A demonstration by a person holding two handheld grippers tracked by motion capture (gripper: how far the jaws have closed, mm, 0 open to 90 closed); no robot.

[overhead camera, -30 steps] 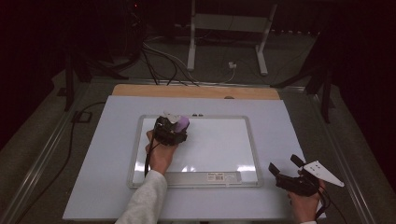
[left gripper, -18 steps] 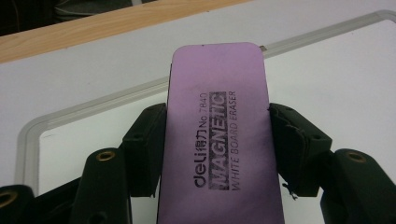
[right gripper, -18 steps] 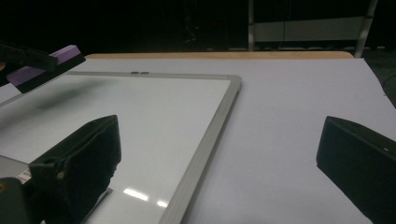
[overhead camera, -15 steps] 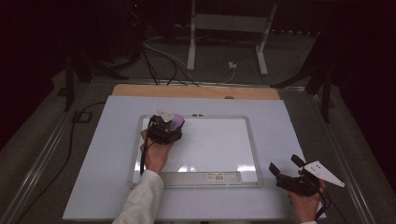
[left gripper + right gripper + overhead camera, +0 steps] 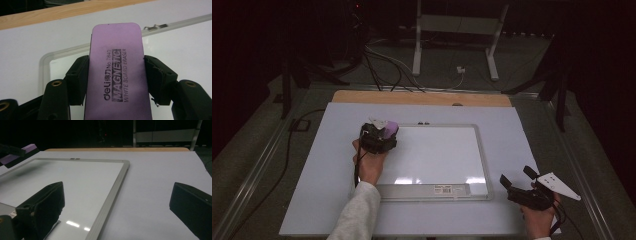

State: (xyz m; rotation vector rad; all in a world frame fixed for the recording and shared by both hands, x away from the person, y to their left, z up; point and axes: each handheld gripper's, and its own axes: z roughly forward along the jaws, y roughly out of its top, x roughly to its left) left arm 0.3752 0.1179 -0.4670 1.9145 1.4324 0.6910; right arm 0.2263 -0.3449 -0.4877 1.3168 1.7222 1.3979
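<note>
High view: left gripper [image 5: 381,133] over whiteboard [image 5: 437,155] top-left corner, purple eraser [image 5: 389,129] in its jaws. Right gripper [image 5: 518,182] off board's lower right corner, jaws apart, nothing between.

Left gripper view: eraser [image 5: 117,72] lengthwise between jaws, clamped at both long sides, printed face up, sticking out forward past them.

Right gripper view: jaws wide apart above board frame [image 5: 110,197]; eraser [image 5: 18,155] far left.
</note>
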